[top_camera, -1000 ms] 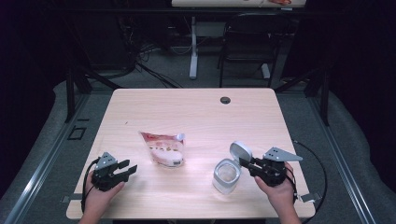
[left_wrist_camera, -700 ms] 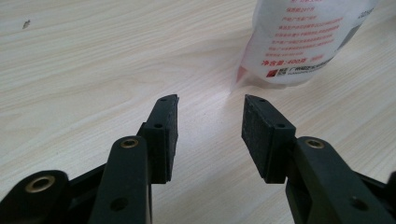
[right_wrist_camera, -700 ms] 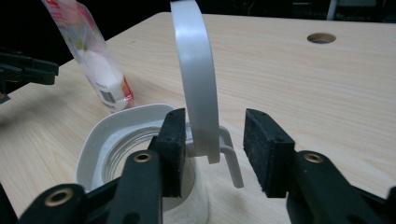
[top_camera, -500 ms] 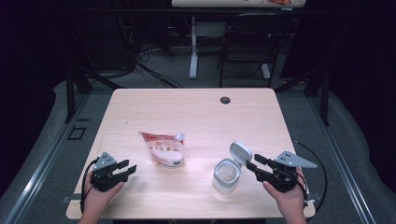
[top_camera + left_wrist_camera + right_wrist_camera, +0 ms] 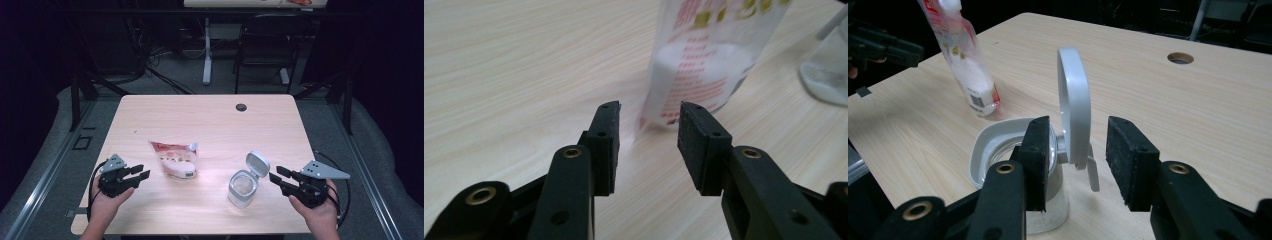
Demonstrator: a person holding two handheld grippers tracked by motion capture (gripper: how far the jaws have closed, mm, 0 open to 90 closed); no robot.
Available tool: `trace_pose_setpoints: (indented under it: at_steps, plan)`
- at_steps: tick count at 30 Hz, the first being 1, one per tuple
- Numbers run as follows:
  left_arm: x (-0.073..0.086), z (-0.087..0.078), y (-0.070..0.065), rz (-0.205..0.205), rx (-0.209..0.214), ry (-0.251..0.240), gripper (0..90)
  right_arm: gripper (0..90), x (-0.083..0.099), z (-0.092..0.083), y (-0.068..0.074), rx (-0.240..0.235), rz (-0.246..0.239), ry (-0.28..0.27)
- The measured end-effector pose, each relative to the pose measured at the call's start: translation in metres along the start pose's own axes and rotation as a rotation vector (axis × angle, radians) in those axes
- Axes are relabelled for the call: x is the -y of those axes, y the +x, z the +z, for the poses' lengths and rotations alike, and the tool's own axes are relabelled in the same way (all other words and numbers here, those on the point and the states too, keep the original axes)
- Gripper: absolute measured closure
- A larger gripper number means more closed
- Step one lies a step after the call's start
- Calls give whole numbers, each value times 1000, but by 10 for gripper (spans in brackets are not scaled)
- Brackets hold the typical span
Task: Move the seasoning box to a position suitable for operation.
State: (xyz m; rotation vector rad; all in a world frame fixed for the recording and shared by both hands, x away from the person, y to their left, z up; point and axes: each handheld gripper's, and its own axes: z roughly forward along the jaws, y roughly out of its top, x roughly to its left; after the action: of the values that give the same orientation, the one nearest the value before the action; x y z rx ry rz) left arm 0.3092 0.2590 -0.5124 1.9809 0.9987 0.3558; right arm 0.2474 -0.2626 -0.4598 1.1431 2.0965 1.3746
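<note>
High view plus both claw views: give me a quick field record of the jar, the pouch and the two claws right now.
jar: clear container upright on the table, near its right front
lid: grey flip lid hinged up, open
pouch: red-and-white pouch with white powder, left of the jar, apart from it
left claw: jaws apart, nothing between them, aimed at the pouch
right claw: jaws just closing a little, not touching the lid, right of the jar

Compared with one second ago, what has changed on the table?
The right gripper let go of the jar's flip lid and drew back to the right, its jaws having just opened, nothing between them. The lid stands open. The left gripper has been closing slightly, empty. The jar and the refill pouch stayed put.
</note>
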Motion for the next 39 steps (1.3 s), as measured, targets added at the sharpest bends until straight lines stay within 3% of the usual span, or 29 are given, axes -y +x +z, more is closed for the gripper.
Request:
trace_pose_setpoints:
  at_steps: [11, 15, 22, 26, 34, 39]
  plan:
    - [-36, -2, -5, 16, 40, -48, 557, 677, -23, 3, 10, -4, -53, -3]
    - [-47, -1, -3, 13, 64, -61, 505, 676, -25, 5, 12, -10, -55, -10]
    - [-61, 4, -3, 42, 71, -92, 491, 670, -21, 5, 10, -13, -42, -16]
    - [-65, 4, -1, 47, 77, -113, 493, 664, -17, 4, 7, -9, -28, -25]
    - [-64, 3, -1, 58, 76, -110, 494, 662, -11, 8, 1, -1, 3, -29]
    - [-65, 4, -1, 63, 85, -118, 516, 647, -12, 10, 4, -3, -6, -34]
